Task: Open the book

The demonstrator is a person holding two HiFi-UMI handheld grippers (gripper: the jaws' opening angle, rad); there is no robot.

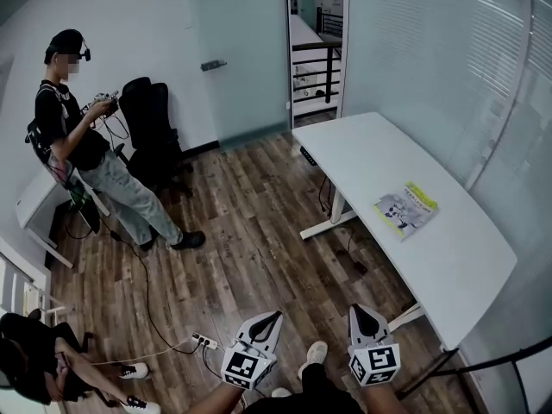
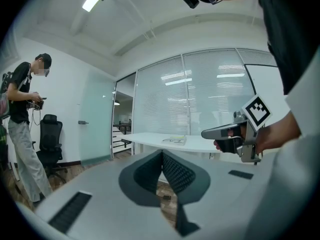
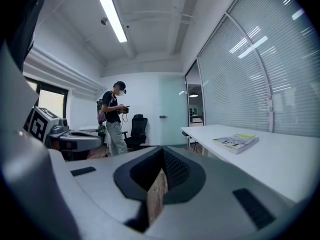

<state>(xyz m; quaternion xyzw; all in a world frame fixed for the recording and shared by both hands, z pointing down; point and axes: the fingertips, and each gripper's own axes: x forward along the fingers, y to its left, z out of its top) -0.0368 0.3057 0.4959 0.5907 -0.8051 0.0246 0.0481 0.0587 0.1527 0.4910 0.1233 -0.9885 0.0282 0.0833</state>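
A closed book point(image 1: 405, 208) with a yellow-green and white cover lies flat on the long white table point(image 1: 371, 158), near its right edge. Low in the head view, both grippers are held over the wooden floor, well short of the table. The left gripper point(image 1: 272, 317) is shut with nothing between its jaws, and so is the right gripper point(image 1: 363, 312). Beyond the meeting tips of the left gripper point(image 2: 162, 152), the book point(image 2: 175, 140) shows small and far off. Past the right gripper point(image 3: 162, 151), the book point(image 3: 236, 141) lies ahead to the right on the table point(image 3: 280, 159).
A person point(image 1: 82, 145) stands at the left holding a device, beside a black office chair point(image 1: 155, 132). Another person point(image 1: 39, 365) sits at the bottom left. A cable and power strip point(image 1: 204, 341) lie on the floor. Glass walls with blinds run behind the table; a doorway point(image 1: 315, 41) is beyond.
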